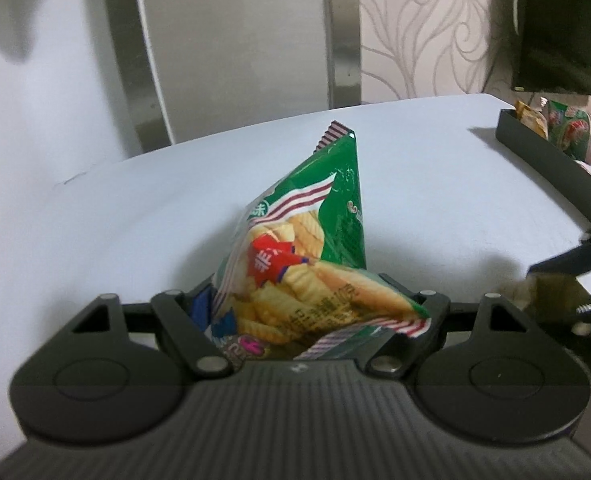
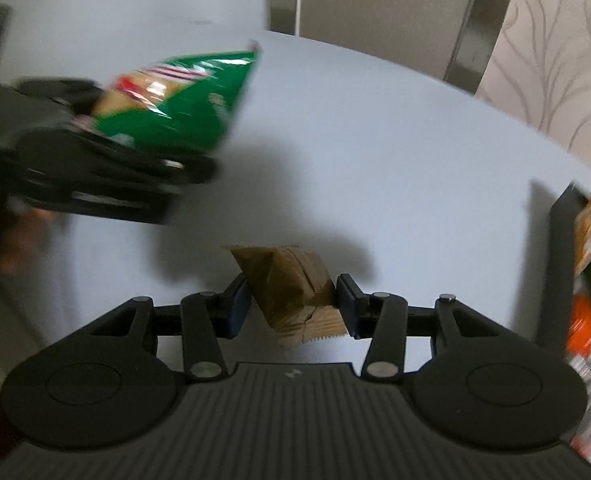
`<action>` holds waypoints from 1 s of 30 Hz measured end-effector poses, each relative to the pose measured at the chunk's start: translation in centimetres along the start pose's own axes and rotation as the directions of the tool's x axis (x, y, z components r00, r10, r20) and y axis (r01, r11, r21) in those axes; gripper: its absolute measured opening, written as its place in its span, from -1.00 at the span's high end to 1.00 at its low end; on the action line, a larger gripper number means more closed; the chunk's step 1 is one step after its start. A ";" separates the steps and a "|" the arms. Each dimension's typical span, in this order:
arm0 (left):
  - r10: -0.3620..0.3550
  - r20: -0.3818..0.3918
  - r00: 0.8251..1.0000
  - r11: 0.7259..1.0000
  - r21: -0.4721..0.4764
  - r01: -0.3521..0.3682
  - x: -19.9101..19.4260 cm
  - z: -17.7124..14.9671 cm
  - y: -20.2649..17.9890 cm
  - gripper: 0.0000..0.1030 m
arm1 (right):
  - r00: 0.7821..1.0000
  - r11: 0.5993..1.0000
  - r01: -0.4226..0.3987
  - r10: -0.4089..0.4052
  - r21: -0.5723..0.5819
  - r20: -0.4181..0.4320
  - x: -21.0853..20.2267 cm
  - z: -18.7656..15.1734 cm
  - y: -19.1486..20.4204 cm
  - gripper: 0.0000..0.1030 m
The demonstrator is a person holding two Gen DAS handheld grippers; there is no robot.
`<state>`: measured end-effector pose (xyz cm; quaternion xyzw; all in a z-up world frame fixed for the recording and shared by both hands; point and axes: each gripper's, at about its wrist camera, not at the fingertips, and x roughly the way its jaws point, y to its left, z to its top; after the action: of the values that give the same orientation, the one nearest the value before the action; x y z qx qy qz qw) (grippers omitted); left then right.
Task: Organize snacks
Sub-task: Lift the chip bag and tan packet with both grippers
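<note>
Both grippers loaded, both off the white table (image 1: 135, 208).

Left gripper (image 1: 311, 312): jaws clamped on the lower end of the green chip bag (image 1: 311, 248). The bag's long axis runs straight ahead of the fingers, its sealed corner pointing up and away.

Right gripper (image 2: 293, 304): jaws closed on a small brown wrapped snack (image 2: 295, 292), held crosswise between the pads, serrated end toward the camera. The snack sits skewed in the grip; I judge the hold adequate but not square.

Destination, as I read the task: the dark tray (image 1: 543, 160) already holding assorted packets (image 1: 567, 132). From the left wrist view it lies ahead and to the right, well apart from the chip bag. From the right wrist view the tray wall (image 2: 561, 264) stands just right of that gripper. So the right hand is nearer; I'd place the brown snack first, swinging right.

Left gripper is motion-blurred in the right wrist view, so its height over the table is probably modest, not certain.
</note>
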<state>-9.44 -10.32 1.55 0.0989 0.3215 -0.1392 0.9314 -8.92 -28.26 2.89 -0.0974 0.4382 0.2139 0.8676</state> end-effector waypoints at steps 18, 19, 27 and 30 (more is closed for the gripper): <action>-0.025 0.026 0.999 0.997 0.070 0.024 -2.4 -1.7 0.3 -0.59 | 0.986 0.994 -0.105 0.108 -0.027 0.130 -3.8 -2.2 1.3 -0.43; -0.018 0.026 0.999 0.997 0.074 0.016 -2.2 -1.7 0.2 -0.59 | 0.987 0.991 -0.100 0.110 -0.091 0.120 -3.6 -2.0 1.9 -0.43; 0.067 0.034 0.997 0.991 0.113 -0.071 -0.9 -0.7 1.5 -0.59 | 0.998 0.917 -0.034 0.053 -0.397 0.038 -0.6 -1.1 4.5 -0.41; 0.080 0.028 0.996 0.992 0.100 -0.082 -0.8 -0.5 1.8 -0.59 | 1.000 0.960 -0.014 0.020 -0.278 0.019 0.7 -0.4 2.8 -0.40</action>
<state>-9.78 -8.29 1.84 0.1574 0.2984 -0.1188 0.9338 -10.16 -25.77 2.14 -0.2120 0.3952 0.2819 0.8482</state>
